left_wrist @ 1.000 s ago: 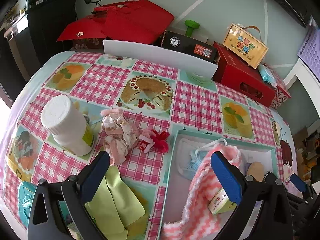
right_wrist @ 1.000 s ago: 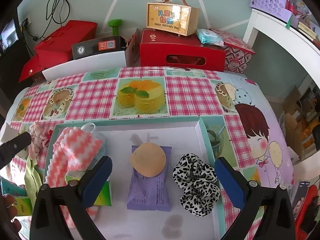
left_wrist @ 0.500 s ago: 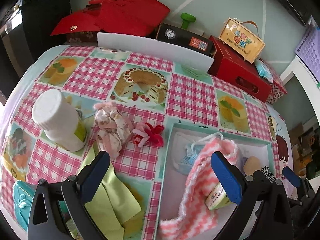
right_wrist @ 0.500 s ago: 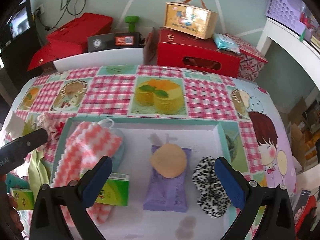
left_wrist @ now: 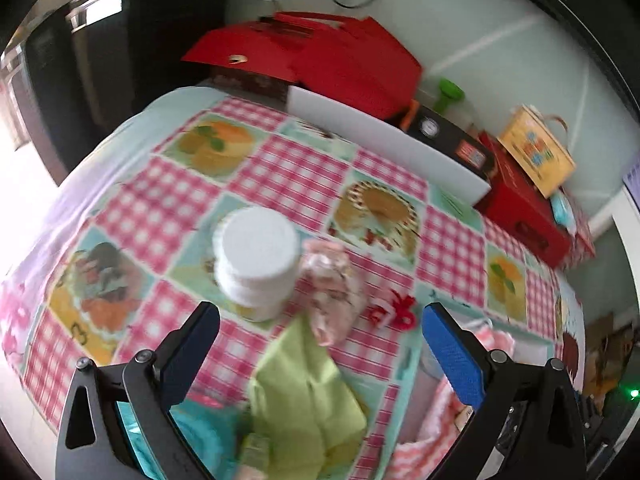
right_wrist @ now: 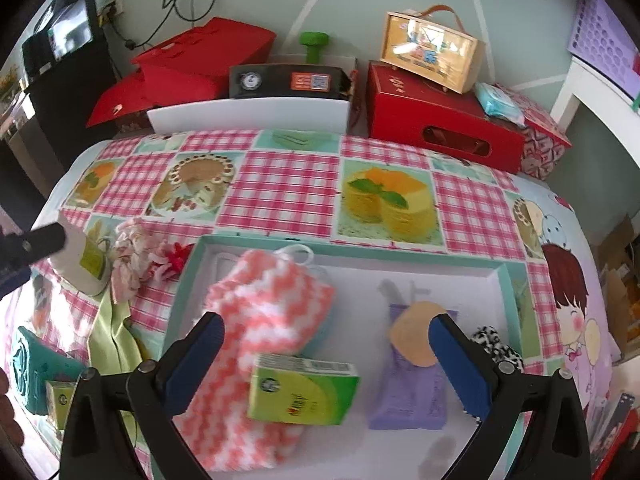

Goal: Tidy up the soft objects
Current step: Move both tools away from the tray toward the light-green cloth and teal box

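a: the pink floral scrunchie (left_wrist: 334,294) lies on the checked tablecloth (left_wrist: 288,176), touching the white bottle (left_wrist: 256,258), with the small red bow (left_wrist: 394,310) just beside it. the left gripper (left_wrist: 320,340) hangs above them, jaws wide and holding nothing.

b: so i'd judge the scrunchie is the next pick. come down clear of the bottle, or a finger could tip it.

a: agreed. it's crumpled, gathered fabric, so close on the bulk and not on a loose frill. the lime-green cloth (left_wrist: 308,396) is flat and thin, harder to pinch.

b: and the tray (right_wrist: 188,276)?

a: teal rim, white floor. it holds a fluffy pink-and-white knit cloth (right_wrist: 256,320), a green carton (right_wrist: 302,390) on top of it, a purple packet (right_wrist: 408,396) and a leopard-print scrunchie (right_wrist: 498,346). the right gripper (right_wrist: 326,354) hovers over it, jaws wide, empty.
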`<state>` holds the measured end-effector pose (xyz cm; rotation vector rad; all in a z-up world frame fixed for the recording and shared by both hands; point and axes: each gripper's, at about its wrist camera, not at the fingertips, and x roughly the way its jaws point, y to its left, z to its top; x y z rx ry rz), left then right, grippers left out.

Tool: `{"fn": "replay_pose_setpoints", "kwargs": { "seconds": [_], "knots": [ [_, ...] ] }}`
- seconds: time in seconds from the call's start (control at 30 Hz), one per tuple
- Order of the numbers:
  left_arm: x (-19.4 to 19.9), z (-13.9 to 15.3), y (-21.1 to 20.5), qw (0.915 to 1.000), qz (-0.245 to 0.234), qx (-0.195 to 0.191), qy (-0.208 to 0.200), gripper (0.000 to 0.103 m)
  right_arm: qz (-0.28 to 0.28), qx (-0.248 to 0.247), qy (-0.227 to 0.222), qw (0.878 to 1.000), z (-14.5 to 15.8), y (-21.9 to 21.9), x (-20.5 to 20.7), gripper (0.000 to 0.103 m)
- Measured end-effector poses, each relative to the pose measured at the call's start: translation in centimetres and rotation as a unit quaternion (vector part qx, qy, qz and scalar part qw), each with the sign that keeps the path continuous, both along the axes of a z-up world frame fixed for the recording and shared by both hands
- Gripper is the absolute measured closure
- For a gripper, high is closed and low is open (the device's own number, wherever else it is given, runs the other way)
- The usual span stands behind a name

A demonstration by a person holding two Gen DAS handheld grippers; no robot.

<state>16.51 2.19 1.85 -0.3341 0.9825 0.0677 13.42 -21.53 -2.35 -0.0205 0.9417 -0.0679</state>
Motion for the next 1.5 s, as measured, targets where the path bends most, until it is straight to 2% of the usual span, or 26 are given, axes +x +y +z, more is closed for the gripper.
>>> {"fn": "replay_pose_setpoints", "kwargs": {
  "seconds": [0.13, 0.33, 0.57, 0.8, 0.93, 1.07, 1.33, 1.5],
  "knots": [
    [-0.3, -0.1, 1.3, 0.9999, 0.011, -0.006, 0.005, 0.002, 0.023, 0.007, -0.006, 1.0, 0.1, 1.6, 0.2, 0.0],
    [-0.3, -1.5, 2.9, 0.9988, 0.012, -0.032, 0.036, 0.002, 0.069, 0.03, -0.013, 0.997, 0.1, 3.8, 0.5, 0.0],
    [0.4, -3.4, 3.4, 0.9946, -0.026, -0.053, 0.085, 0.002, 0.093, 0.035, -0.004, 0.995, -0.7, 5.1, 1.1, 0.0],
    [0.1, -2.9, 4.5, 0.9946, -0.034, -0.043, 0.088, 0.002, 0.115, 0.06, -0.006, 0.992, -0.7, 5.8, 1.0, 0.0],
    [-0.5, -2.4, 5.4, 0.995, -0.028, -0.033, 0.09, 0.002, 0.136, 0.06, -0.007, 0.989, -0.6, 7.0, 0.8, 0.0],
    [-1.0, -1.9, 5.2, 0.9946, -0.043, -0.029, 0.09, 0.002, 0.152, 0.063, -0.004, 0.986, -0.8, 7.8, 0.7, 0.0],
    [-3.4, 0.0, 4.8, 0.9962, -0.045, -0.013, 0.073, 0.002, 0.198, 0.064, -0.007, 0.978, -0.9, 10.2, -0.7, 0.0],
    [-5.8, 1.3, 4.4, 0.9973, -0.051, -0.018, 0.05, 0.002, 0.238, 0.05, -0.001, 0.97, -1.8, 12.4, -2.6, 0.007]
  ]
}}
